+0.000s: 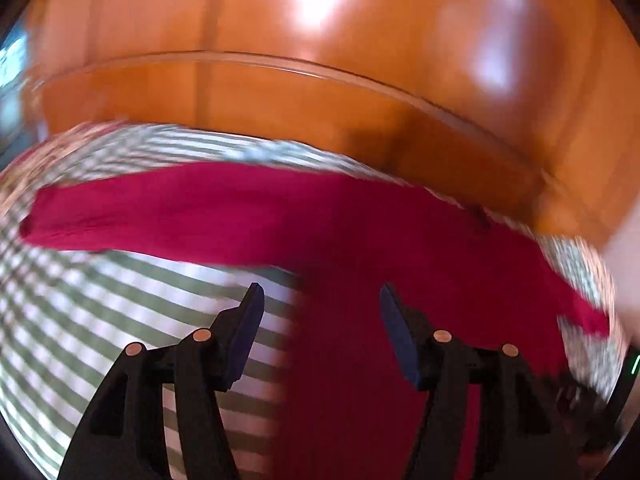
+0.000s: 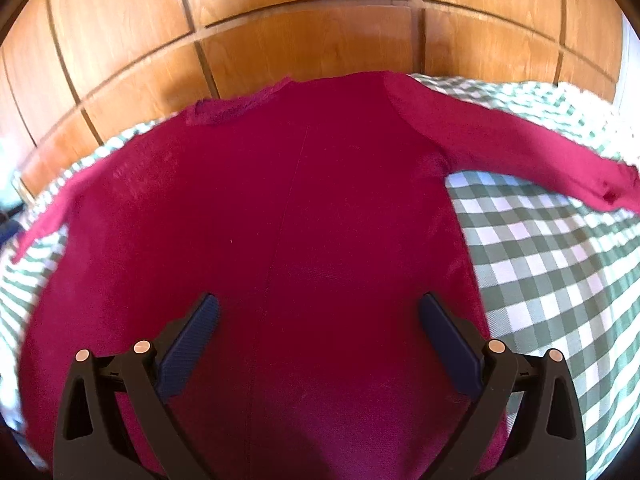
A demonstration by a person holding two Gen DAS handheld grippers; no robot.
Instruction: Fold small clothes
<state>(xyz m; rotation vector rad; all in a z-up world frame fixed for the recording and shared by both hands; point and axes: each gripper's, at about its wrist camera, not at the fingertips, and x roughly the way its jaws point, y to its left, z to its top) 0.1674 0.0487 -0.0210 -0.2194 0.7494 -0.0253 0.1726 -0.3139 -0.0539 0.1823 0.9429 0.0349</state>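
Observation:
A magenta long-sleeved top (image 2: 280, 220) lies spread flat on a green-and-white checked cloth (image 2: 540, 272), neckline toward the wooden wall, both sleeves stretched out sideways. My right gripper (image 2: 318, 308) hovers over the middle of the top's body, open, nothing between its blue pads. In the blurred left wrist view the same top (image 1: 240, 216) shows with one sleeve running left across the checked cloth (image 1: 80, 320). My left gripper (image 1: 320, 296) stands open above the top's left edge, with no fabric between its fingers.
Glossy wooden panelling (image 2: 304, 36) rises right behind the cloth-covered surface. The checked cloth stretches out to the right of the top. A pale blurred shape (image 1: 624, 248) shows at the right edge of the left wrist view.

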